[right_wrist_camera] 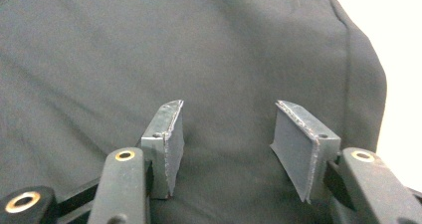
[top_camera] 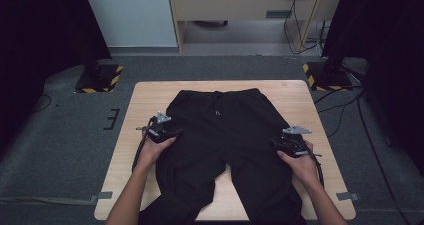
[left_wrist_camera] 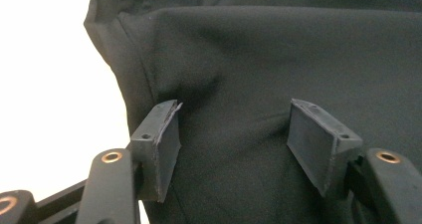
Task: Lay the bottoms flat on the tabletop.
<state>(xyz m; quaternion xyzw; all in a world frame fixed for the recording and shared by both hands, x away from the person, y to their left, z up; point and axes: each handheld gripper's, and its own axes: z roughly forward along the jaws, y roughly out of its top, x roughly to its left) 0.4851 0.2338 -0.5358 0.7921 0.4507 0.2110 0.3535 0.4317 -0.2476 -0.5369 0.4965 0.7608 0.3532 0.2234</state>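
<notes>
A pair of black trousers [top_camera: 220, 135] lies flat on the light wooden table [top_camera: 150, 95], waistband at the far side, legs running toward the near edge and hanging over it. My left gripper [top_camera: 170, 133] rests at the trousers' left side seam, about hip height. In the left gripper view its jaws [left_wrist_camera: 234, 104] stand apart over the black cloth [left_wrist_camera: 259, 50], just inside the seam, with nothing pinched. My right gripper [top_camera: 276, 144] sits at the right side seam. Its jaws [right_wrist_camera: 229, 103] are likewise apart above smooth fabric [right_wrist_camera: 124, 50], near the cloth's edge.
Bare table wood shows left and right of the trousers and between the legs at the near edge. Two stand bases with yellow-black stripes [top_camera: 100, 77] [top_camera: 325, 75] sit on the grey carpet beyond the table's far corners. Cables [top_camera: 350, 110] trail on the floor at the right.
</notes>
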